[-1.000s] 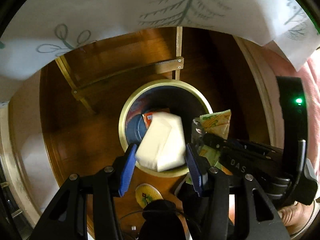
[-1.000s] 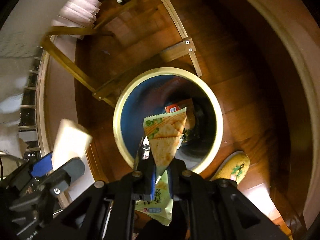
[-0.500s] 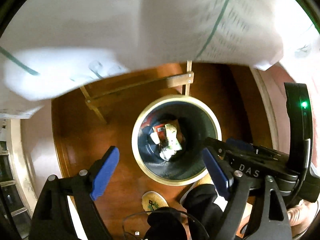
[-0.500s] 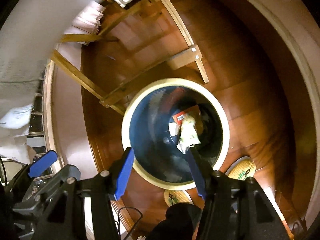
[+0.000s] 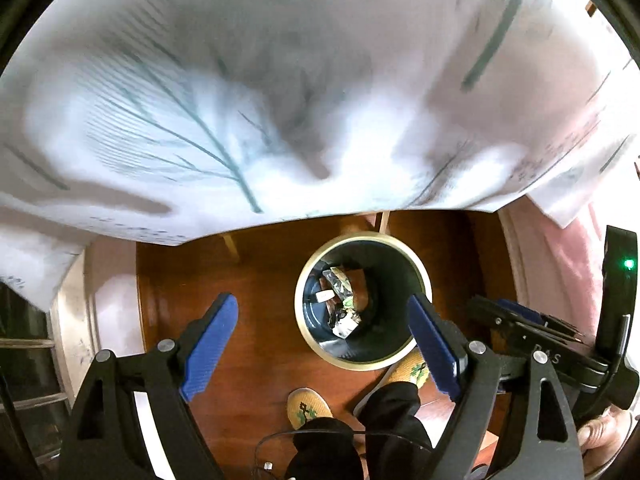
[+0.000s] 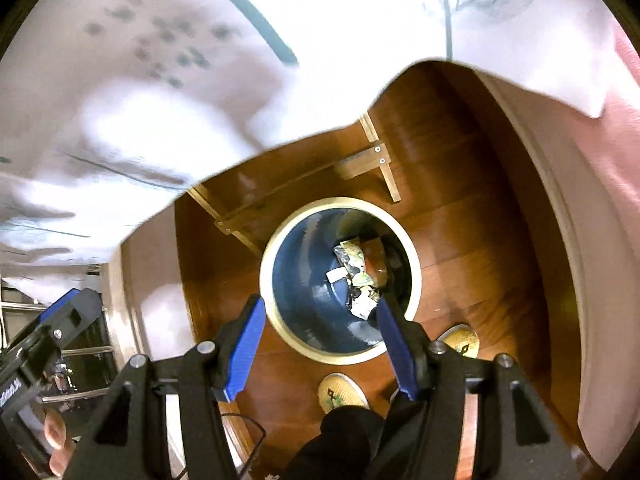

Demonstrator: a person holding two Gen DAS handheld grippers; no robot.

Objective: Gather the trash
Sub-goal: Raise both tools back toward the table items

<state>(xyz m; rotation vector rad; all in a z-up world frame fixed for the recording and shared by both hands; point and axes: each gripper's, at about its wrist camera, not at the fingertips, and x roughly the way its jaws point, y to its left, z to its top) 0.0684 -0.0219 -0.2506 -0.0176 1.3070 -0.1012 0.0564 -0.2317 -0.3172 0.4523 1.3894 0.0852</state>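
Left gripper [image 5: 322, 344] & right gripper [image 6: 320, 350] both wide apart, nothing in them. Trash [image 6: 358, 276] lies inside the round bin [image 6: 280, 328]. White tablecloth [image 5: 280, 80] hangs over the top; slippers [image 5: 308, 408] nearby.

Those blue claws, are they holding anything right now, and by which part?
Nothing. The left gripper and right gripper are open and empty; the trash lies in the bin.

Both fisheye views bend hard toward dark round corners. The white patterned cloth [image 5: 280, 92] overhead is smeared with motion blur and nearly blown out. Warm indoor light gives glare on the polished wooden floor [image 6: 452, 216]; the bin's interior [image 6: 312, 292] stays dim.
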